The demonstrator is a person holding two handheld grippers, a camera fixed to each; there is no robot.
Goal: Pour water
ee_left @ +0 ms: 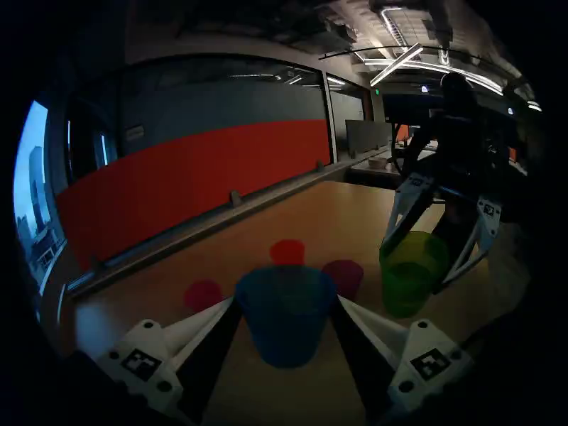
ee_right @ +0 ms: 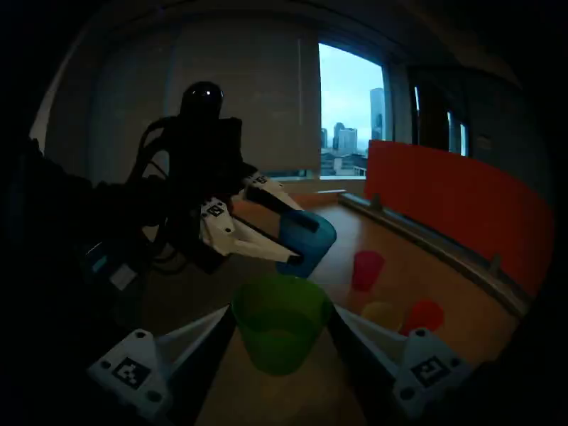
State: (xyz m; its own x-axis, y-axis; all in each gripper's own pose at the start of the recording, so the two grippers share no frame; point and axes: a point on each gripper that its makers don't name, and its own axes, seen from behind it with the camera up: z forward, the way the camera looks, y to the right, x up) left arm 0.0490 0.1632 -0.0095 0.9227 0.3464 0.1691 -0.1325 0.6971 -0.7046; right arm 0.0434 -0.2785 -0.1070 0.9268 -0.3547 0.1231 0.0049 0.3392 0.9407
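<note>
Two hand-held tools above a wooden desk (ee_left: 319,213), each holding a plastic cup. In the left gripper view, the left tool (ee_left: 286,302) was closed on a blue cup (ee_left: 286,323), one finger pressing on each side of its wall just below the rim. Farther off and to the right in the same view, the right tool (ee_left: 413,266) gripped a green cup (ee_left: 412,280) between its two white fingers, clear of the desk surface.

In the right gripper view the green cup sat upright between that tool's fingers with its mouth open to the camera. The blue cup hung beyond it, tilted, raised off the desk and apart from the green cup. Whether either cup contained water could not be told in the dim light.

Three small cups stood on the desk beyond the blue cup: a red cup (ee_left: 287,252) in the middle, a magenta cup (ee_left: 346,275) to its right and a pink cup (ee_left: 204,295) to its left. A yellow cup (ee_right: 381,314) stood among the small cups in the right gripper view. A red partition (ee_left: 184,177) ran along the far edge of the desk, and a window (ee_right: 348,113) showed tall buildings under a pale sky.
</note>
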